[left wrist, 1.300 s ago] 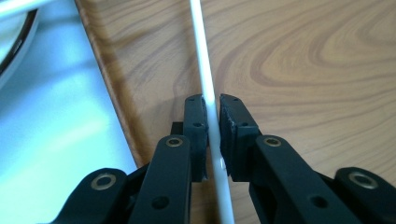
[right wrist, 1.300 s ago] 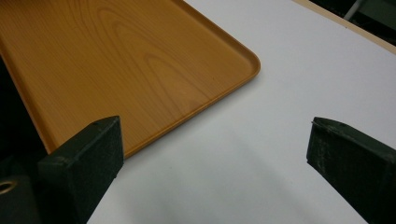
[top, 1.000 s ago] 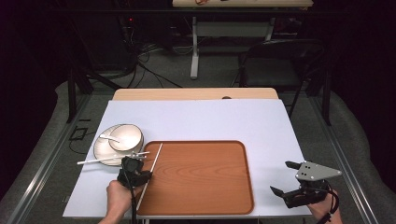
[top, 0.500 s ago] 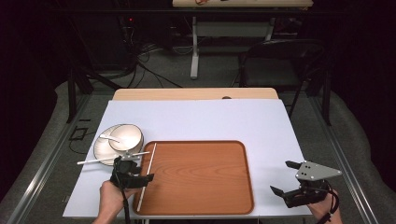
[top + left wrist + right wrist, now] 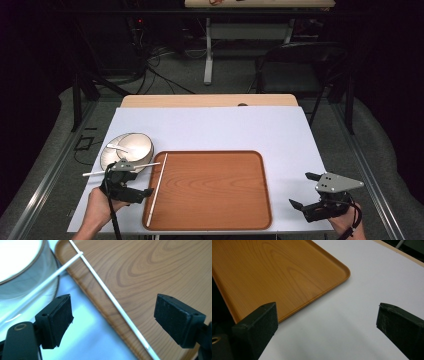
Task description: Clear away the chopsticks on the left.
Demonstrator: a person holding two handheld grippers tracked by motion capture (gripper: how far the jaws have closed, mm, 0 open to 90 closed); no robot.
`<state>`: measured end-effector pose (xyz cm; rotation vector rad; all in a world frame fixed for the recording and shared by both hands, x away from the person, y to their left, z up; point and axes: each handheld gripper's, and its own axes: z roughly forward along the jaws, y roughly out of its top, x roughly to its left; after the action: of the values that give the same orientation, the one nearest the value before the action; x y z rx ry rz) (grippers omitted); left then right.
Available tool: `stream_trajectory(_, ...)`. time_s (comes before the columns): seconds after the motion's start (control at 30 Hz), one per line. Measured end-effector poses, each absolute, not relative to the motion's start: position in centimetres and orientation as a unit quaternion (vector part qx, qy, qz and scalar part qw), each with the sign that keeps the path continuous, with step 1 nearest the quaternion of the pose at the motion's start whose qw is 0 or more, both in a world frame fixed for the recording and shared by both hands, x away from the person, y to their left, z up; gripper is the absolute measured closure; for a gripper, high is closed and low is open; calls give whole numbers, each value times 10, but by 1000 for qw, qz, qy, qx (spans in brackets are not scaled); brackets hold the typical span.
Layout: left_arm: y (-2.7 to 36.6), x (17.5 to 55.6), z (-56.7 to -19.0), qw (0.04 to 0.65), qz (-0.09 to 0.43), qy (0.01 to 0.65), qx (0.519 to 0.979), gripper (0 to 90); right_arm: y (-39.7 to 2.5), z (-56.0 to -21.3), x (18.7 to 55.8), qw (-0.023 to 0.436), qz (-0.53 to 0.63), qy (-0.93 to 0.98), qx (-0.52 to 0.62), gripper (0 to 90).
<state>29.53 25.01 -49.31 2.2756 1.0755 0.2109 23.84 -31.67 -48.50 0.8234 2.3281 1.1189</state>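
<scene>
The left tongs [image 5: 131,186] have drawn back from the white stick [image 5: 157,189] on the tray [image 5: 210,187], jaws apart. The right tongs [image 5: 306,194] (also apart) have stayed put on the counter [image 5: 215,127].

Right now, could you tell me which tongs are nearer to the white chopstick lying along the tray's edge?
Left. The left tongs hang open right beside the chopstick on the tray; the right tongs sit open past the tray's far side.
</scene>
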Motion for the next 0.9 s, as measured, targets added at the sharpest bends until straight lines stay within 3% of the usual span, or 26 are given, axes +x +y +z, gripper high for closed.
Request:
stream_trajectory(0.6, 296, 315, -479, 256, 92, 380, 884, 9, -319, -486, 240, 213, 404, 839, 296, 29)
stream_trajectory(0.9, 311, 326, -471, 229, 108, 340, 906, 0, -319, -486, 240, 210, 407, 838, 297, 26)
